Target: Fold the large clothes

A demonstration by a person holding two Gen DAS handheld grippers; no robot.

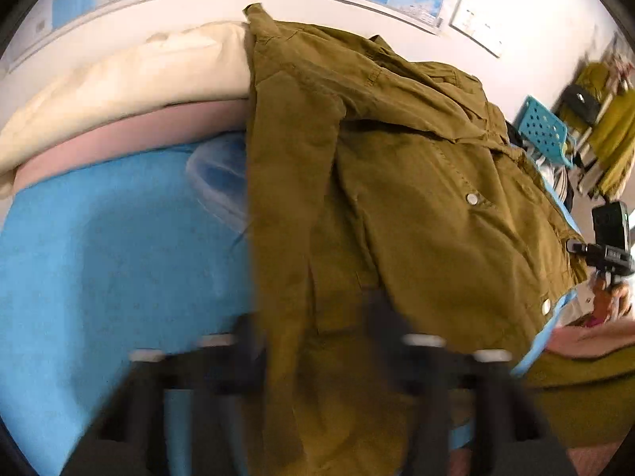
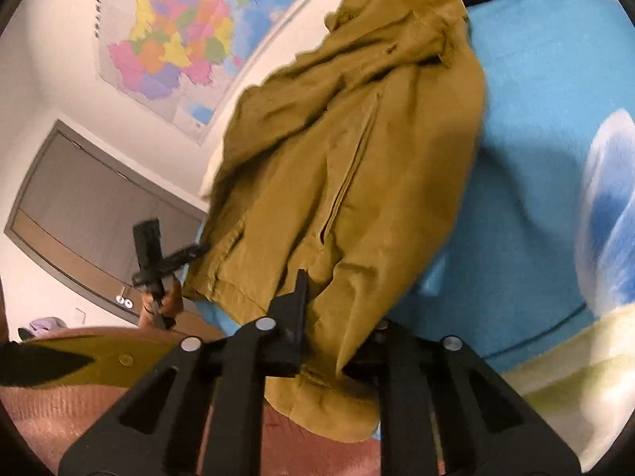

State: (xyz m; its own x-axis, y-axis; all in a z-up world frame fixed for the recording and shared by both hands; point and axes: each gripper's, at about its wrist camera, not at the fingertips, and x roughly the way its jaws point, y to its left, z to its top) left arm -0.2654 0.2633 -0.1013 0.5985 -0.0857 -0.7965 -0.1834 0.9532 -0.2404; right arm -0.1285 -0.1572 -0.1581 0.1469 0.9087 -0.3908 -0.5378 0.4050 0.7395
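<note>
Bed first: we have a blue blanket (image 1: 99, 246) spread ahead of the left gripper (image 1: 317, 341), same blanket (image 2: 535, 119) off to the right of the right gripper (image 2: 329, 337). Cream pillow (image 1: 131, 75) and a pink layer (image 1: 131, 135) sit at the far edge, beyond the left tool and to its left.

Olive jacket (image 1: 397, 182) lies on the blanket, running from straight under the left fingers out to the far edge of the bed; two metal snaps (image 1: 472, 198) show on the front panel, right of the tool line. From the right wrist view the jacket (image 2: 357, 150) stretches away ahead of the fingers, hem end nearest.

Left gripper: blurred, but we read the jaws as narrow, pinched on jacket fabric at the near edge. Right gripper: jaws nearly together, clamped on the jacket hem, left finger (image 2: 293, 317) pressed into a fold of cloth.

Each tool sees the other: right one (image 1: 607, 246) at far right of the left view, left one (image 2: 158, 261) at left of the right view, both beside the jacket edge.

Wall map (image 2: 174, 39) up left, behind the bed. Teal stool (image 1: 543, 131) far right.
</note>
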